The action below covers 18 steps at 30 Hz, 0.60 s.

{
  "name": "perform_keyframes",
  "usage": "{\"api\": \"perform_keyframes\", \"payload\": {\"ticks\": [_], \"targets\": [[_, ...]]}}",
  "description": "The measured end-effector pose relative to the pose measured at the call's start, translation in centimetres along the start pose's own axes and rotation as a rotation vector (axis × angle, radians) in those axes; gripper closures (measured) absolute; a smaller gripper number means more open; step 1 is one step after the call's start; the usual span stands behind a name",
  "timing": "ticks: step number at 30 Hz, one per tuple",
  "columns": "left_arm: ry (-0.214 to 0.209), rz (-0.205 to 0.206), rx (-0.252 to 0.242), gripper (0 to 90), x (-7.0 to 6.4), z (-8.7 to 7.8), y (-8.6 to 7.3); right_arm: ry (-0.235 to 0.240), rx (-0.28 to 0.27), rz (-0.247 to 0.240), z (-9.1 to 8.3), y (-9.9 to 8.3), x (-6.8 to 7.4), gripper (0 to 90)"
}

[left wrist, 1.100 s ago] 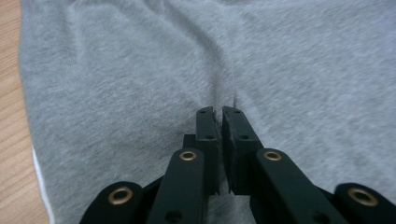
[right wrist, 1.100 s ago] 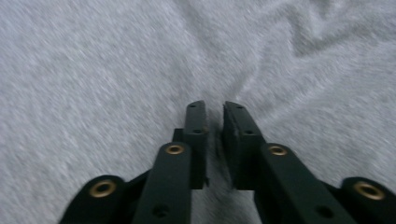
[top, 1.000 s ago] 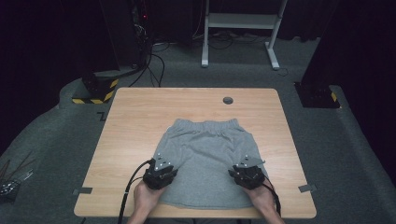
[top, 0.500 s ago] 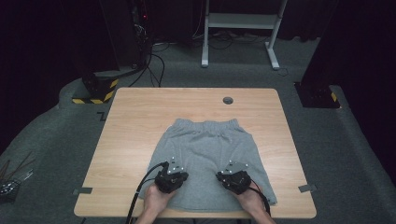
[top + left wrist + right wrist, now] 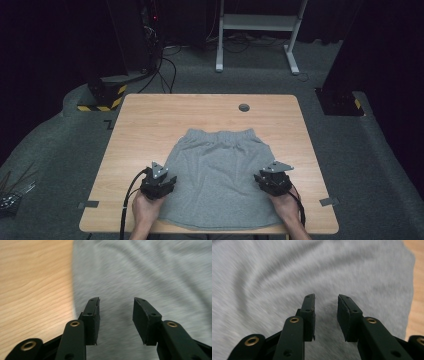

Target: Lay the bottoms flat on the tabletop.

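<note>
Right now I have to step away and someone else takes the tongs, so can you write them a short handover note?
Left tongs: open, empty, over the left side of the grey shorts, close to the fabric's edge by the bare wood.
Right tongs: open, empty, over the right side of the shorts near that side's edge.
The shorts lie flat on the wooden table, waistband at the far end, hem toward the person.
Done: the shorts are spread out, with some soft wrinkles.
Left: no fold is made and no fabric is gripped. A likely next move is to pinch both sides and fold.
</note>
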<state>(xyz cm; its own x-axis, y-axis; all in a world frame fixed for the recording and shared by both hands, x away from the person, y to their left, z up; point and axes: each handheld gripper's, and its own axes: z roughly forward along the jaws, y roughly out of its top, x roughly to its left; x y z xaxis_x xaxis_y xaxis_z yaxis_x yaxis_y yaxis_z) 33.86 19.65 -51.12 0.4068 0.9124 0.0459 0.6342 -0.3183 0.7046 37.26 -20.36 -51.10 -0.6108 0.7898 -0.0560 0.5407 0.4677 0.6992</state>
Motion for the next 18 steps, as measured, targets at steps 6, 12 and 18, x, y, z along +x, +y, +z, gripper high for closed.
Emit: {"api": "perform_keyframes", "payload": {"ticks": [6, 12, 18], "targets": [[0.018, -0.045, -0.028, 56.5, 1.4, 0.5, -0.8, 0.022, -0.015, 0.012, 0.1, -0.9, -0.4, 66.4], [-0.032, -0.063, -0.050, 50.3, 1.3, 0.4, -0.2, 0.035, -0.026, 0.012, -0.5, -1.0, -0.4, 57.0], [-0.066, -0.042, -0.076, 44.9, 1.2, 0.6, 1.2, 0.012, -0.068, 0.027, -0.8, 0.4, -1.0, 51.9]]}}
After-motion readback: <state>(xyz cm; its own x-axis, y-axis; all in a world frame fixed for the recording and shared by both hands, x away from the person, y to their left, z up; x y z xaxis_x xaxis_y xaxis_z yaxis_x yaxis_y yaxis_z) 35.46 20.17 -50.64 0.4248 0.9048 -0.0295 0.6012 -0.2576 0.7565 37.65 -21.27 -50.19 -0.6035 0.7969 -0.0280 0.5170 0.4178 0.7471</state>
